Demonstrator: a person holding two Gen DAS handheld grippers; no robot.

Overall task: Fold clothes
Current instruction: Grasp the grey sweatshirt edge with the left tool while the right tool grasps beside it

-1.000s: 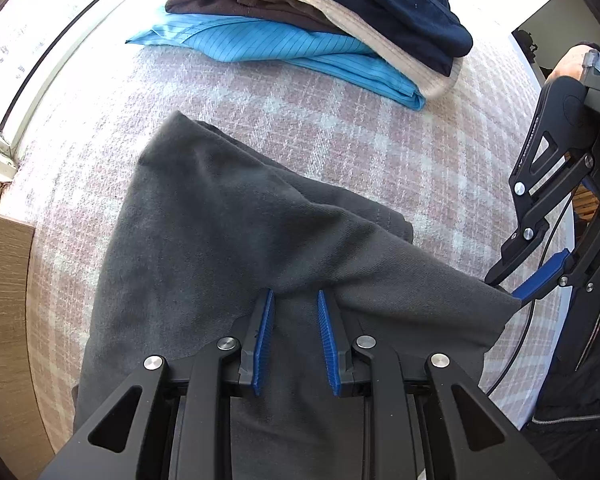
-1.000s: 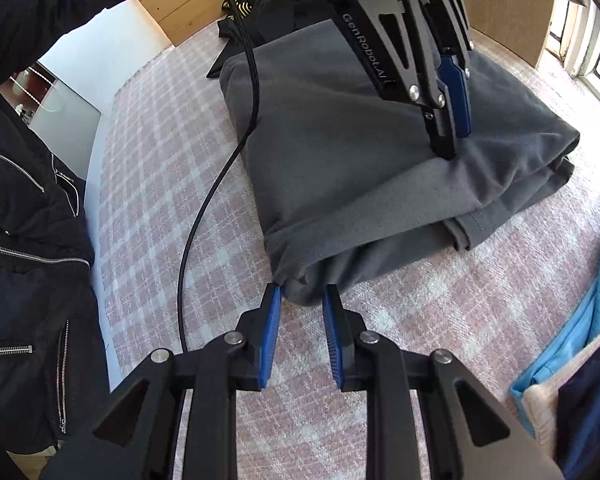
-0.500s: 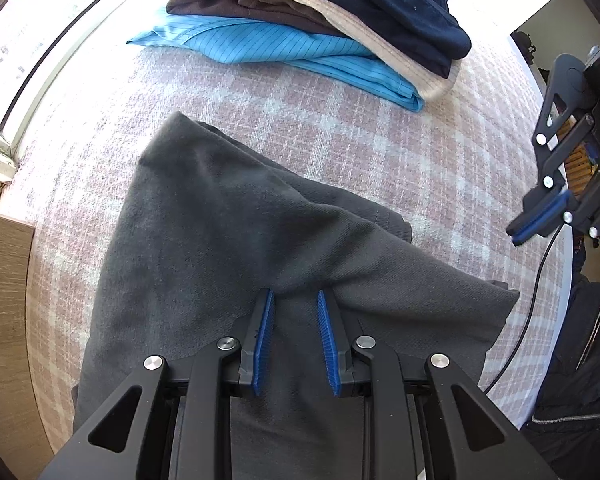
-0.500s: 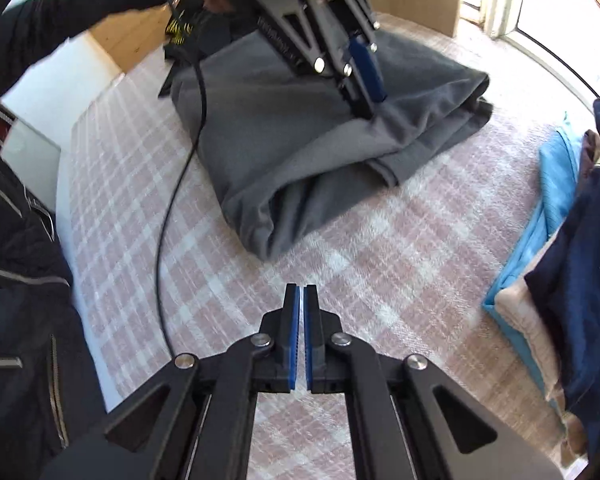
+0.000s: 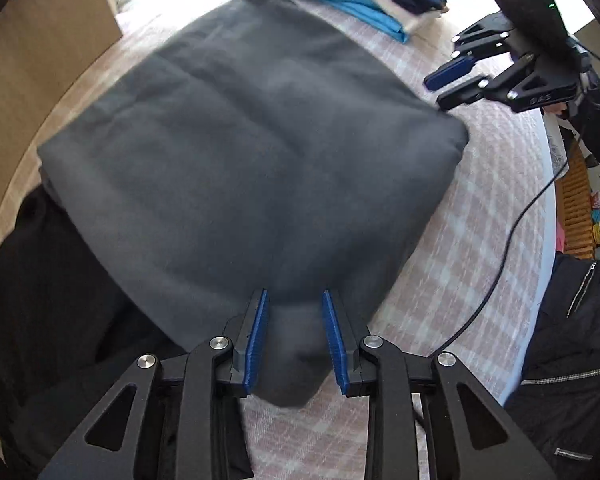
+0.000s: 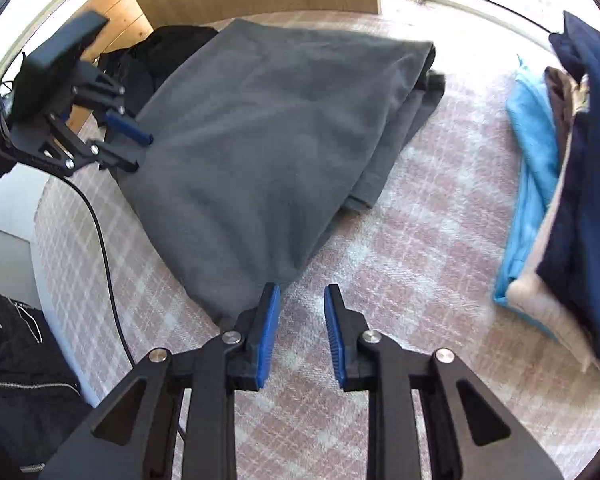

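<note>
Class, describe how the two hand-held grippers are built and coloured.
Each hand-held gripper, left and right, has matte black angular linkage arms with triangular cut-outs, silver pivot bolts and ribbed blue finger pads. A black cable trails from the left one.

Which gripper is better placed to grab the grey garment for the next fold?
Left, probably. The left gripper is open with a corner of the folded grey fleece garment already between its fingers. The right gripper is open too, but the garment's edge lies just outside its left finger.
</note>
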